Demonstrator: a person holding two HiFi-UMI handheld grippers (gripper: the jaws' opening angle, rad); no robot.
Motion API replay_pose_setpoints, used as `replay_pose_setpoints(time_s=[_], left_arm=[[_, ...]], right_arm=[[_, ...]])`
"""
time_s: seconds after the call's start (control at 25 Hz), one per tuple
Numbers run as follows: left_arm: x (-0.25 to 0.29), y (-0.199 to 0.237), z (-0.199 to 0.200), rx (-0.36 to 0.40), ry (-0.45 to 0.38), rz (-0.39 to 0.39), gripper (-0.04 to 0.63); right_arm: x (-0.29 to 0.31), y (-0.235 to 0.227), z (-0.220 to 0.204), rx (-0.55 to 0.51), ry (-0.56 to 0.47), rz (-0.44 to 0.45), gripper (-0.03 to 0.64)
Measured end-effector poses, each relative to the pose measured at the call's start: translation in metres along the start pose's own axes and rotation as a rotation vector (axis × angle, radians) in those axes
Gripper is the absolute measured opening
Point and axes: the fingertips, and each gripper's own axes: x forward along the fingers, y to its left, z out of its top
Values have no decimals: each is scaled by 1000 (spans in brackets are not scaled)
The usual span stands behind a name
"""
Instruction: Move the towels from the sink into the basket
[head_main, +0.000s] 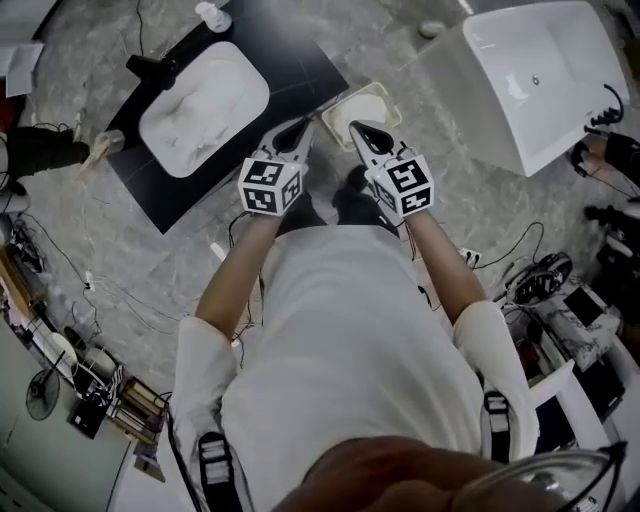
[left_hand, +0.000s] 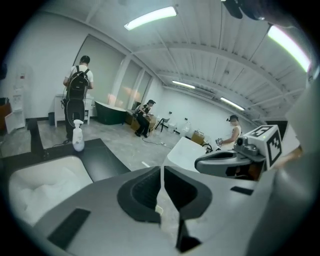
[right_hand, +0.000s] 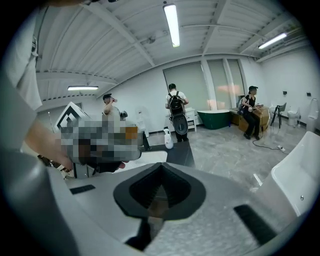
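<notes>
Our left hand-held gripper (head_main: 298, 128) and right hand-held gripper (head_main: 358, 130) are closed and empty; crumpled white towels (head_main: 200, 105) left of them await the cream square basket (head_main: 385, 92).

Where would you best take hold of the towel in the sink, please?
I'd pinch a raised fold near the middle of the towel, coming straight down from above. It lies crumpled in the sink, so the rim would likely block a sideways approach, and the folds stand up to pinch.
</notes>
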Motion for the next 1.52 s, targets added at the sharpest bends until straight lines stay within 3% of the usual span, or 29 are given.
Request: replay_pose_setpoints(time_s=[0.28, 0.76, 1.28, 1.52], left_arm=[[-65, 13, 34, 120, -80, 21, 17], [-135, 25, 84, 77, -255, 66, 11], [-145, 50, 67, 45, -230, 89, 12], [-149, 92, 37, 46, -181, 140, 14]], right_arm=[[-2, 43, 48, -50, -63, 9, -3], [-23, 70, 97, -165, -136, -10, -3], [-1, 84, 104, -148, -124, -2, -3], [22, 97, 93, -150, -85, 24, -3]])
